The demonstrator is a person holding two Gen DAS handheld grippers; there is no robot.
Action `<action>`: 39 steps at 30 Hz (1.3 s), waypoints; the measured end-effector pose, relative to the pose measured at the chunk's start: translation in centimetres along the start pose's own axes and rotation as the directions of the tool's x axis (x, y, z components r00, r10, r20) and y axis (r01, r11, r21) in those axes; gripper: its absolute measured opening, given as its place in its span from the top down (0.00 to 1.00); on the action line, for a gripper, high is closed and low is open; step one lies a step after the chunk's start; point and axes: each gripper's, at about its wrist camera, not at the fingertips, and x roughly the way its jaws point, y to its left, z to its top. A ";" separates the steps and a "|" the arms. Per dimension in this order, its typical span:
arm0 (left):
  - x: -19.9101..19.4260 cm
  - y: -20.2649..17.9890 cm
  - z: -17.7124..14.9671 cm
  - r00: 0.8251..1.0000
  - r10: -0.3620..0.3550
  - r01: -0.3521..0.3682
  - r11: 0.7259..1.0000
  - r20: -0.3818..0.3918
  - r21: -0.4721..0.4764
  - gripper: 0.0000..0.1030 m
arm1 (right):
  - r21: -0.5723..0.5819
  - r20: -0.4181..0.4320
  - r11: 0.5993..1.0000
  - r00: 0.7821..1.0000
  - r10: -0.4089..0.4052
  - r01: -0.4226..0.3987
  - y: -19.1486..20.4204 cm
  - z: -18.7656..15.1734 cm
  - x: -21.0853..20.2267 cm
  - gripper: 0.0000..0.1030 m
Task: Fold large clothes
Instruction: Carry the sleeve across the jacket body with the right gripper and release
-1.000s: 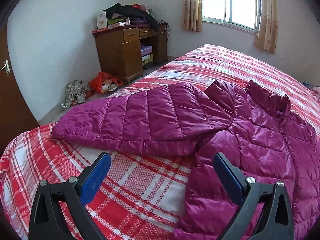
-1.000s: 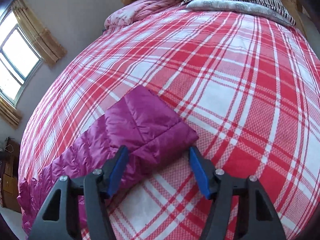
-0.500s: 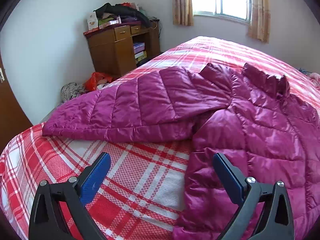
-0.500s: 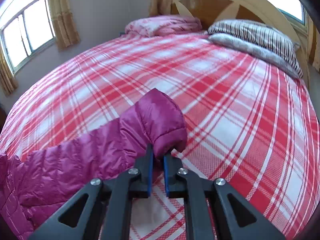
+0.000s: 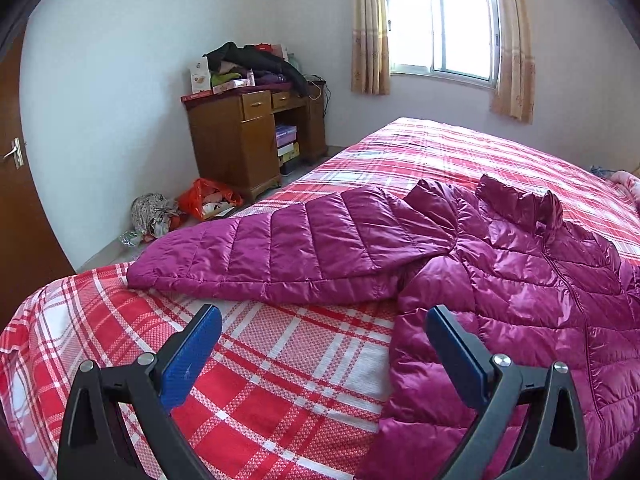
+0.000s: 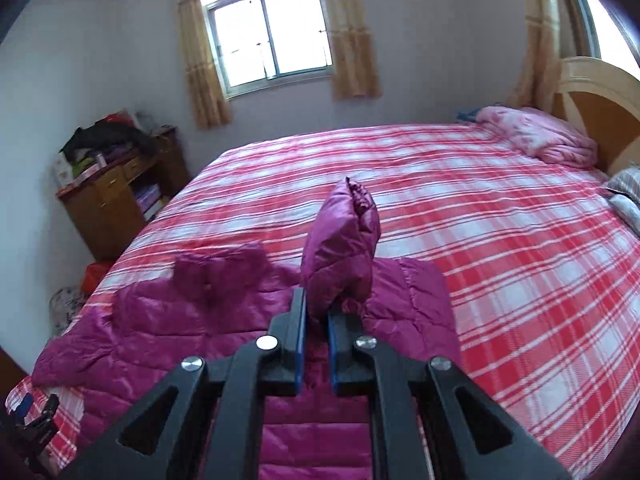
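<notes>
While the right tool (image 6: 316,320) pinches the sleeve cuff (image 6: 344,248) at frame centre, lifted above the magenta jacket (image 6: 192,320) spread lower left on the bed (image 6: 500,240), the left tool (image 5: 324,344) gapes wide and empty, the other sleeve (image 5: 296,256) lying crosswise just beyond it, nearest that hand.

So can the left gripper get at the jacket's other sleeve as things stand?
Probably yes: the left gripper is open, and the outstretched sleeve lies flat on the bedspread just ahead, with nothing between.
</notes>
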 end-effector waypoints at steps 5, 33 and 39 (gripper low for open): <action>0.1 0.1 -0.5 1.000 -0.012 0.012 1.000 0.007 0.003 0.01 | -0.068 -0.082 0.989 0.989 0.127 -0.133 8.1 -3.0 4.9 0.89; 1.7 0.0 -1.2 0.996 -0.069 0.067 0.997 -0.055 -0.027 0.01 | 0.021 -0.319 0.947 0.896 0.310 -0.321 16.0 -8.9 16.1 0.86; 1.7 -0.5 -1.2 0.996 -0.073 0.072 0.997 -0.058 -0.013 0.01 | 0.048 -0.335 0.942 0.883 0.328 -0.332 16.3 -9.8 17.7 0.85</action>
